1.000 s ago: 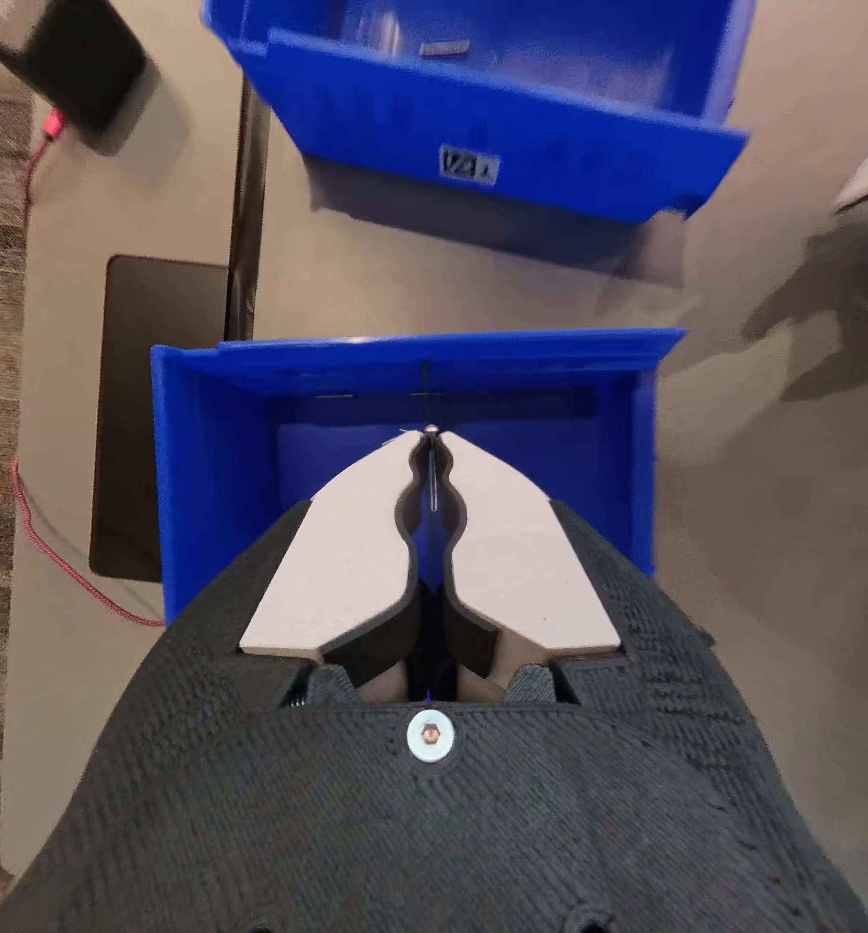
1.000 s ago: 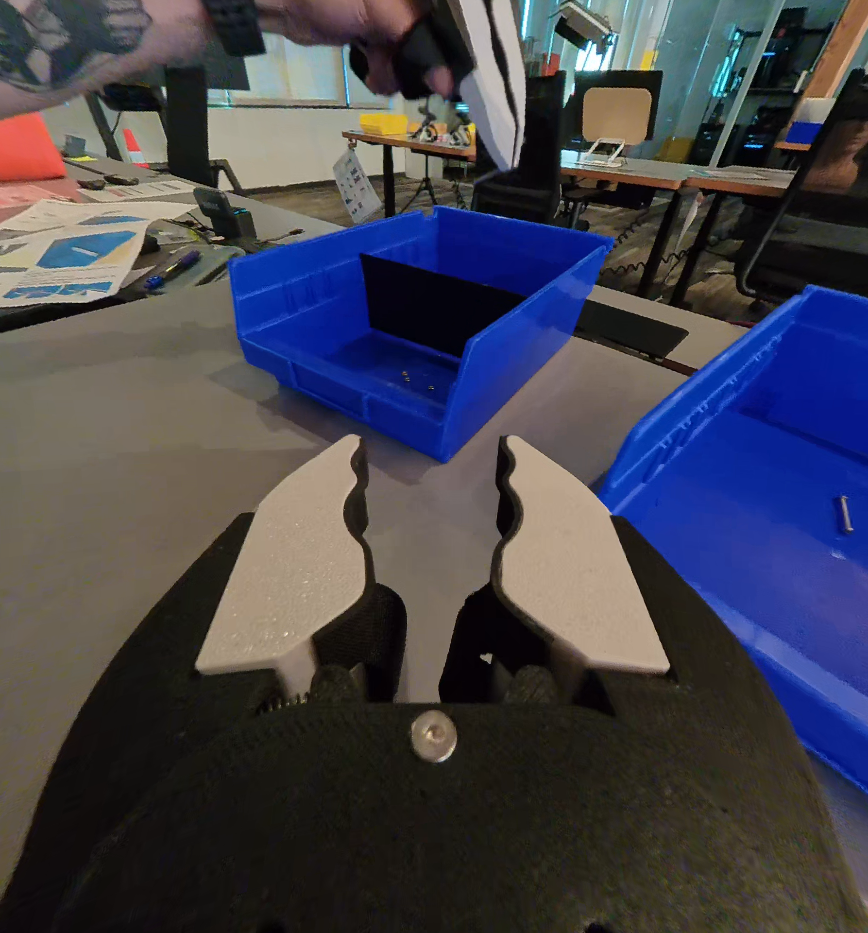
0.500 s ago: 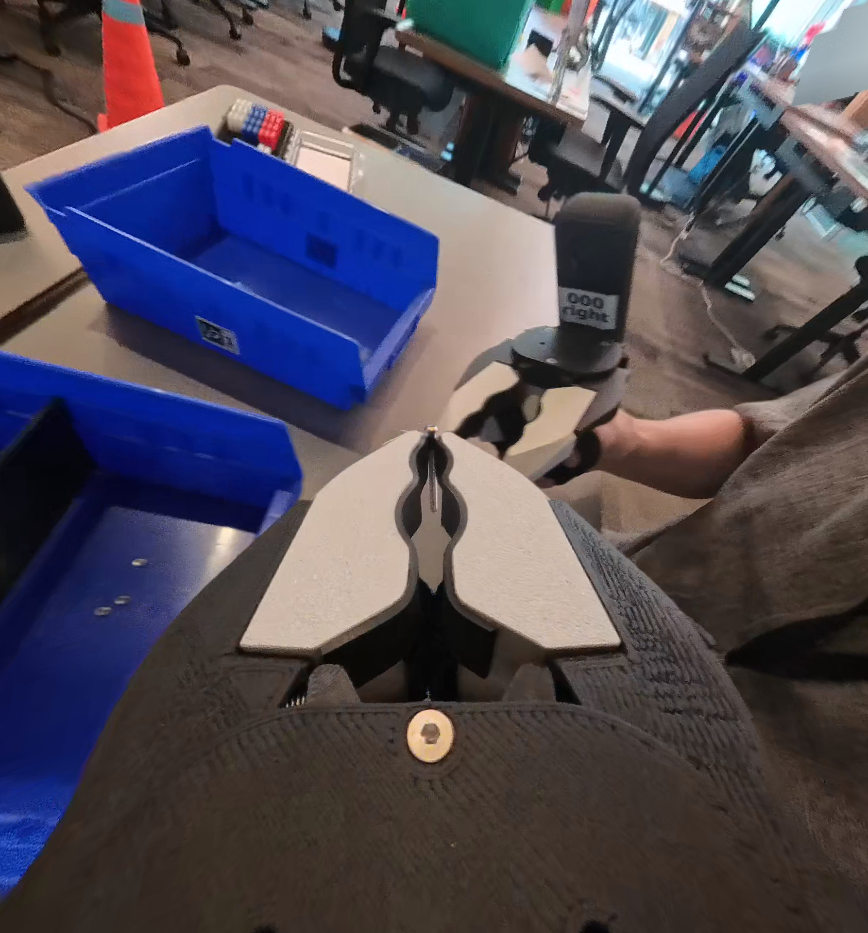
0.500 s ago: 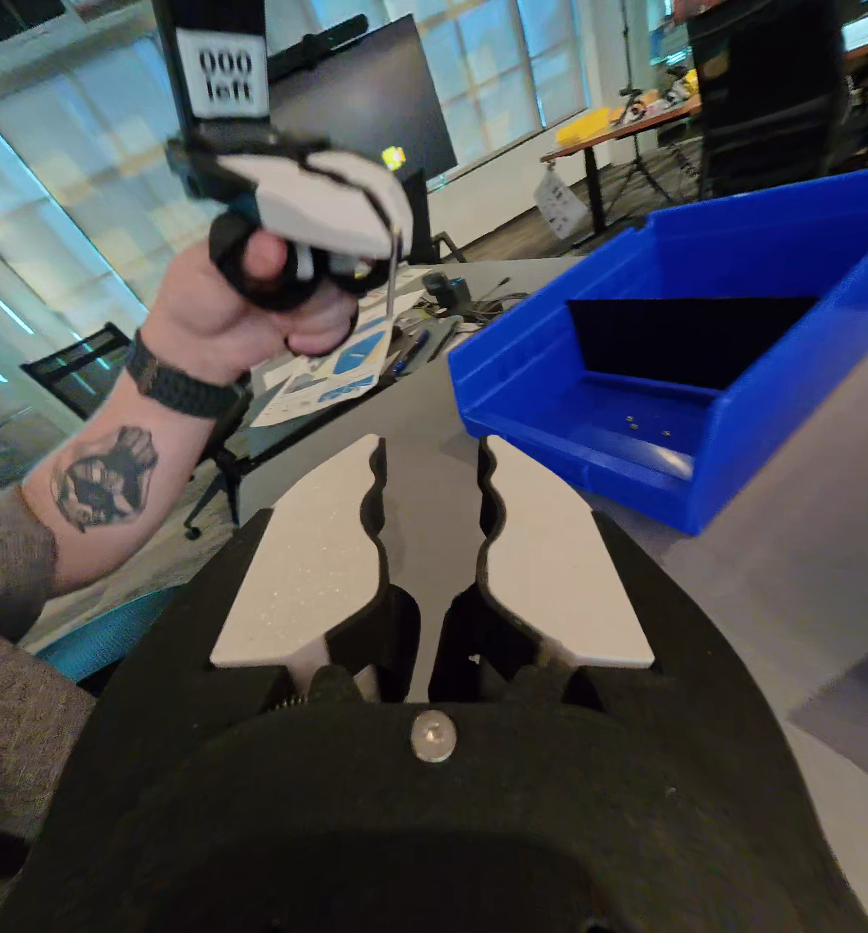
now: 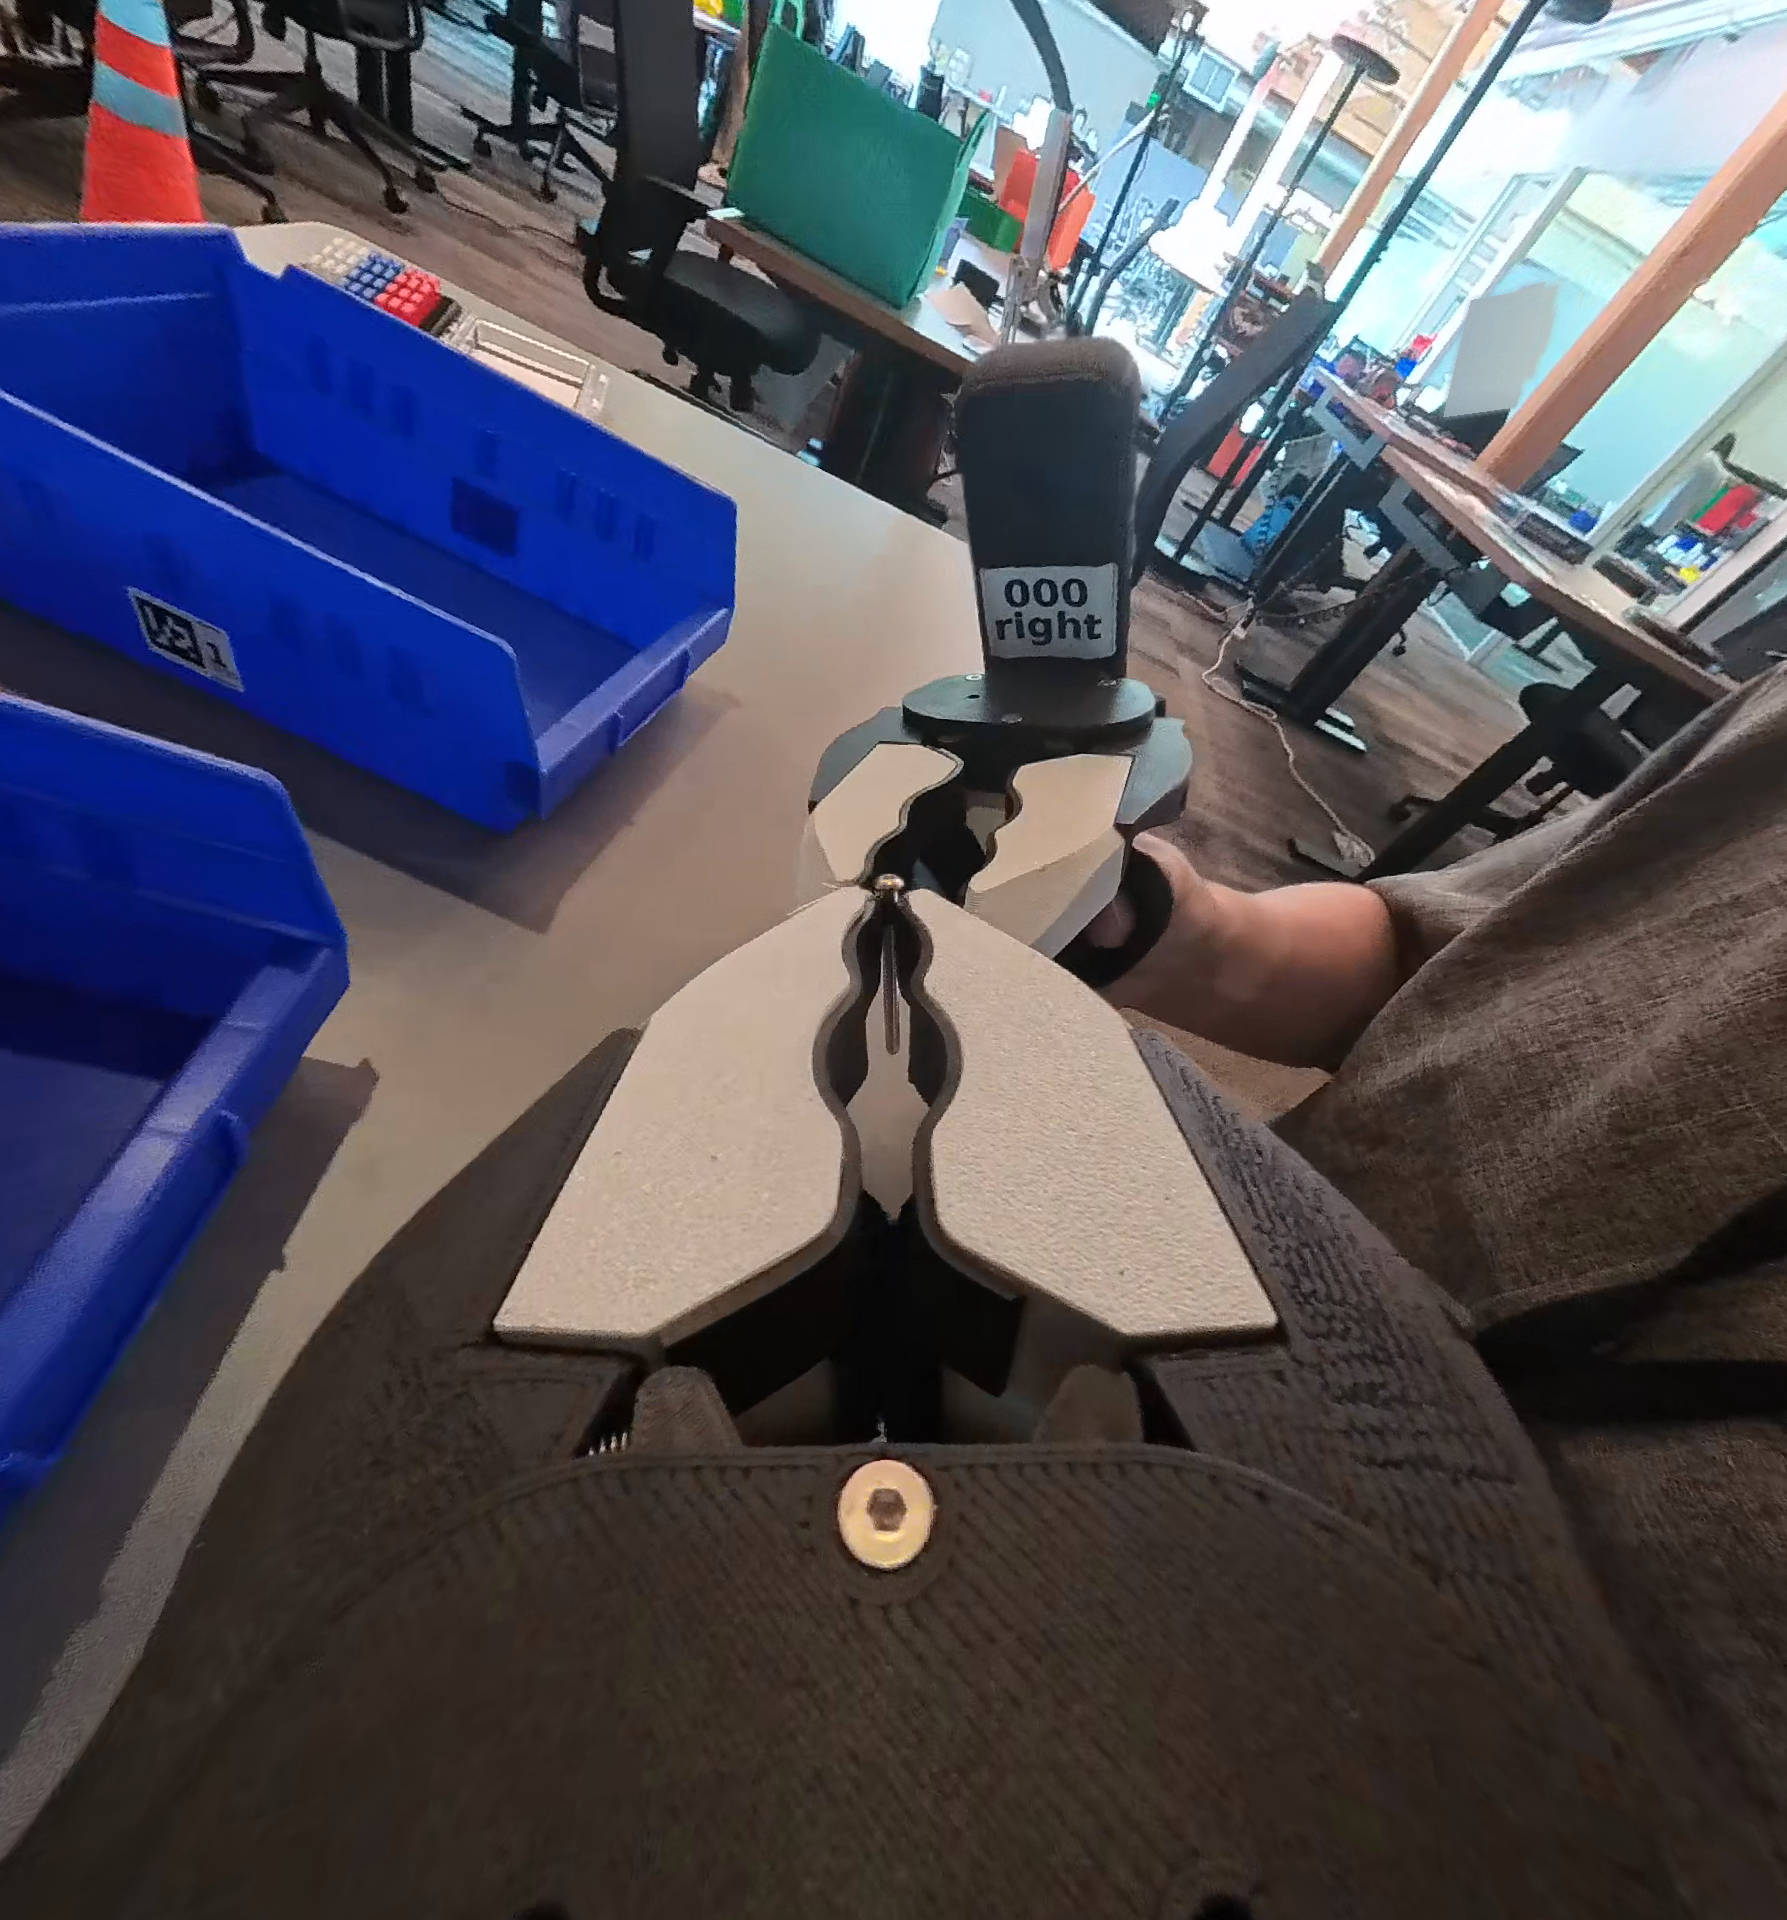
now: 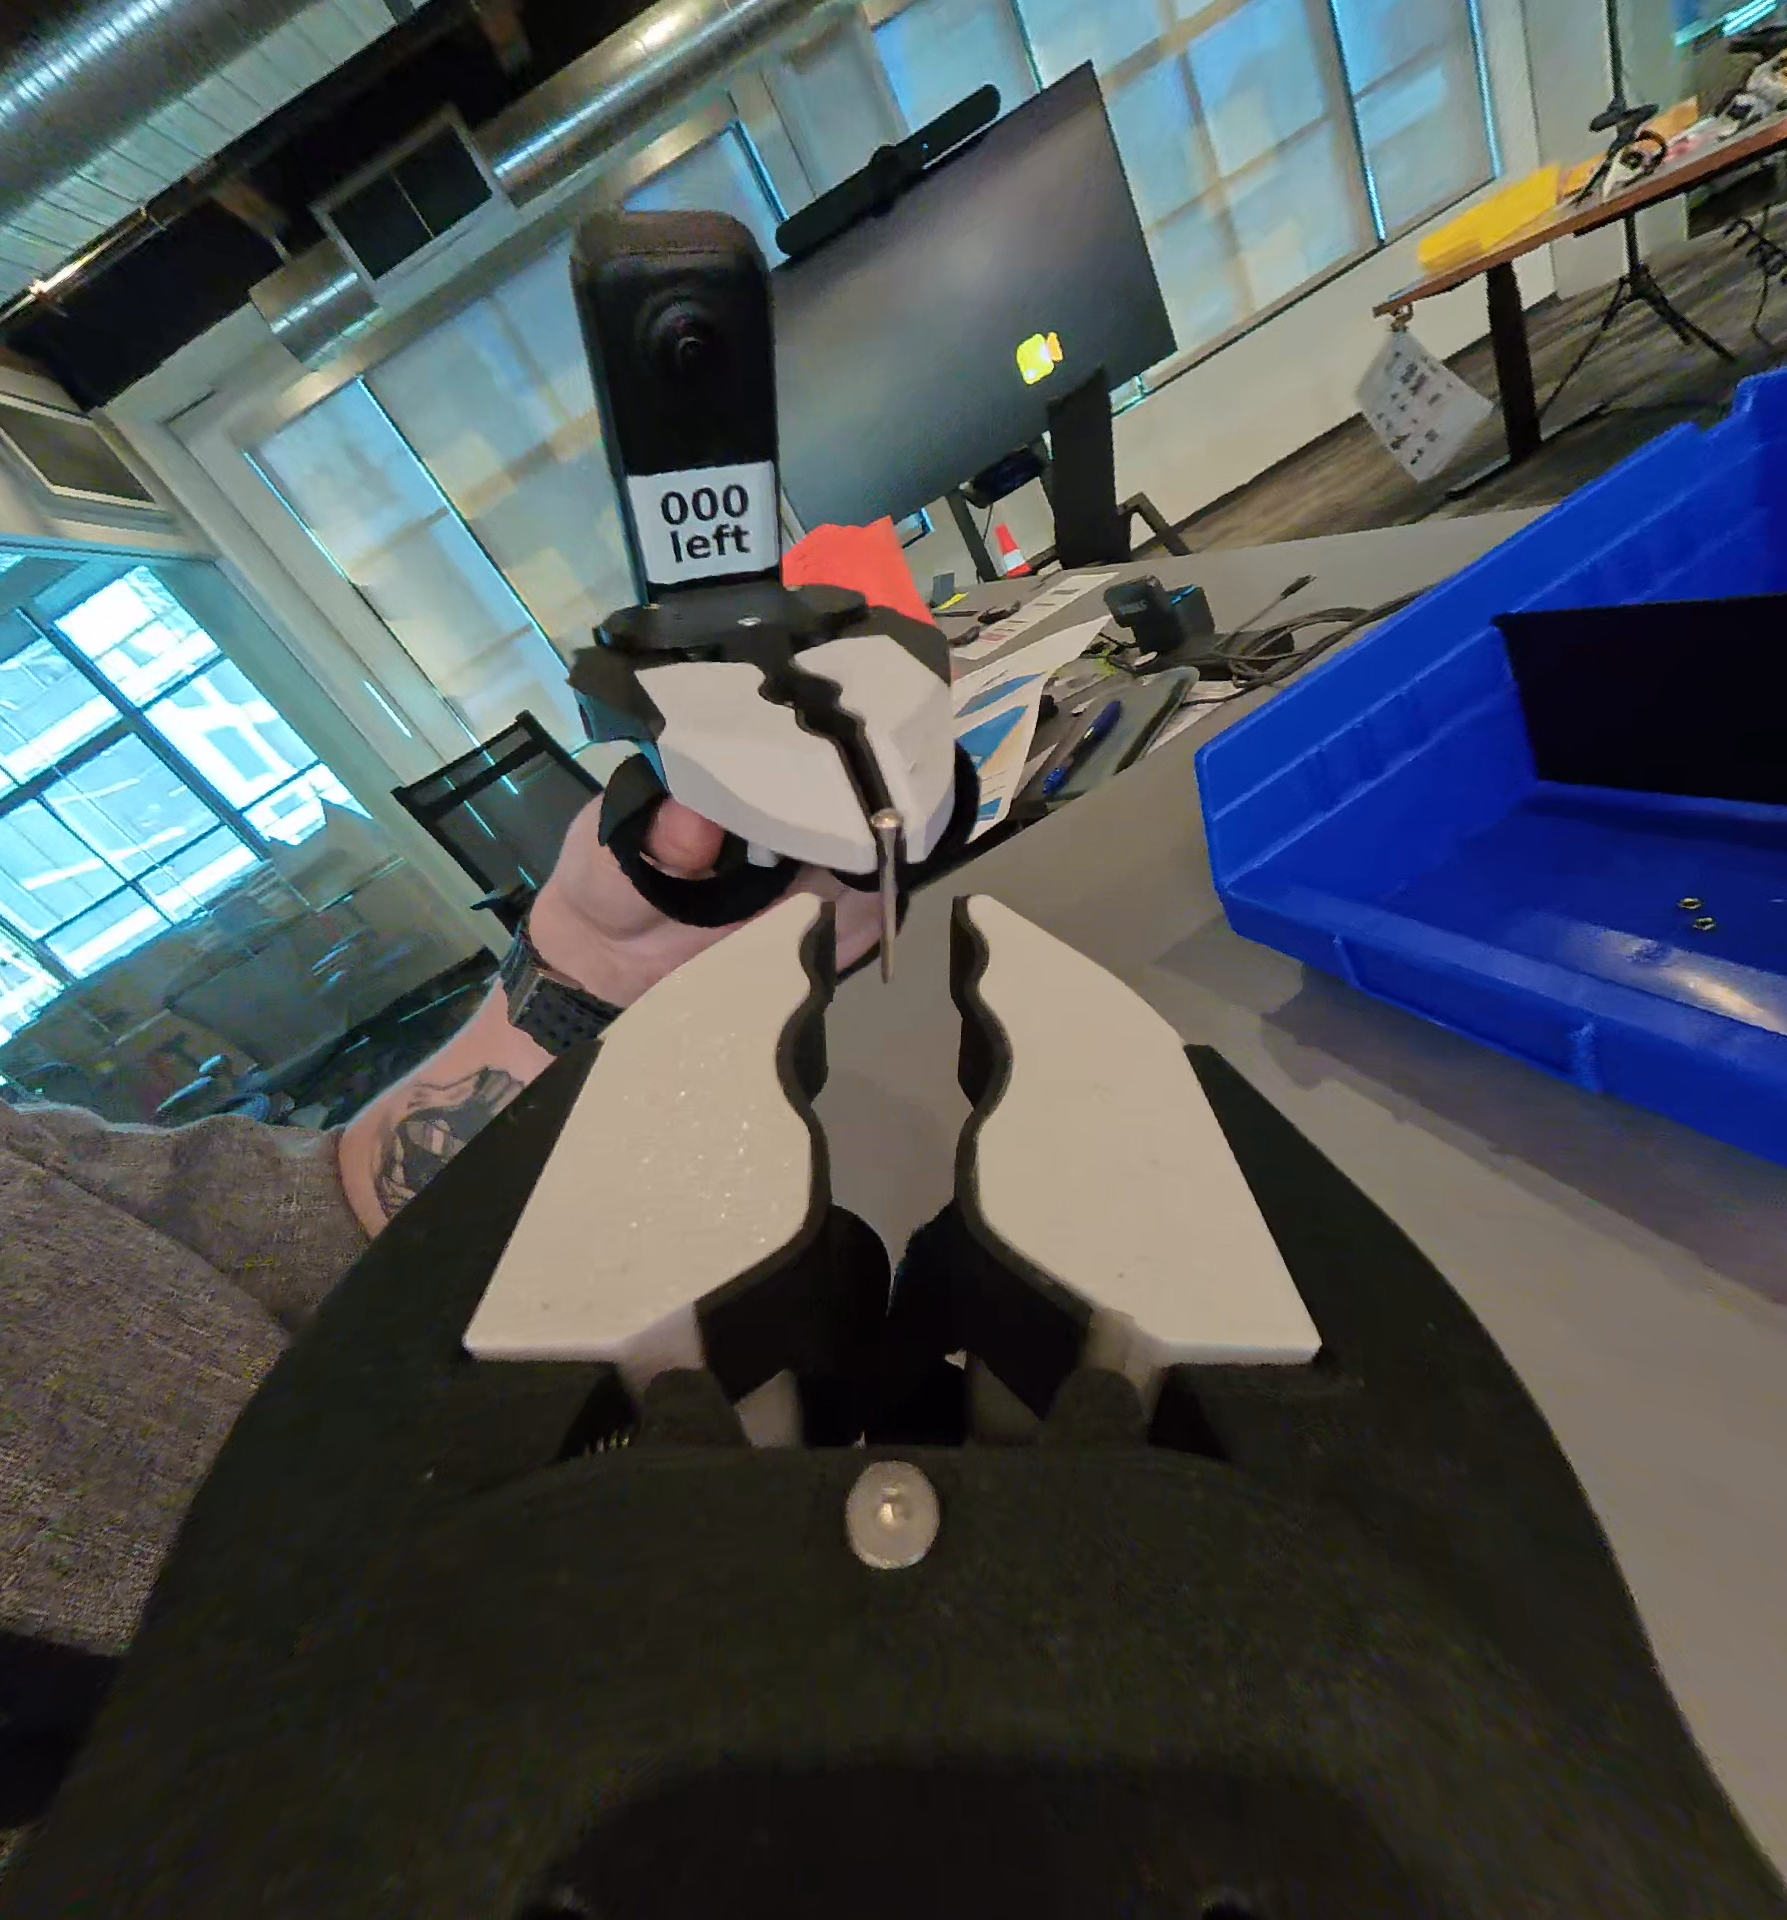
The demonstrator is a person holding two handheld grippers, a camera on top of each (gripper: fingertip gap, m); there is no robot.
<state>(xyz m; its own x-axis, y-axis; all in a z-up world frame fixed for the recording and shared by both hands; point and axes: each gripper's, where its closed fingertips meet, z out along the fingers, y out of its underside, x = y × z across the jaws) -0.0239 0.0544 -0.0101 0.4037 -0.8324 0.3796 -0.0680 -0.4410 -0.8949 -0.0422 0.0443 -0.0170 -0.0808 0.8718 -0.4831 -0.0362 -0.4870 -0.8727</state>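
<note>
My left gripper (image 5: 887, 904) is shut on a thin metal screw (image 5: 889, 977), gripped near its head with the shank lying back between the fingers. My right gripper (image 5: 925, 868) faces it just beyond, tips nearly touching. In the right wrist view my right gripper (image 6: 889, 914) is open with a narrow gap. The left gripper (image 6: 873, 821) is held up in front of it by a hand. The screw (image 6: 884, 904) hangs down from it into the gap between my right fingertips, clear of both fingers.
Two blue bins stand on the grey table (image 5: 556, 935): a near one (image 5: 141, 790) at left and a far one (image 5: 515, 665). One bin (image 6: 1388, 748) holds a black divider (image 6: 1678, 696) and small nuts (image 6: 1699, 920). A person's grey sleeve (image 5: 1595, 987) fills the right. My left and right fingertips are right by each other.
My left gripper lifted the screw out of the bin and swung right toward my right gripper. My right gripper turned left to face it and its jaws narrowed around the hanging screw.
</note>
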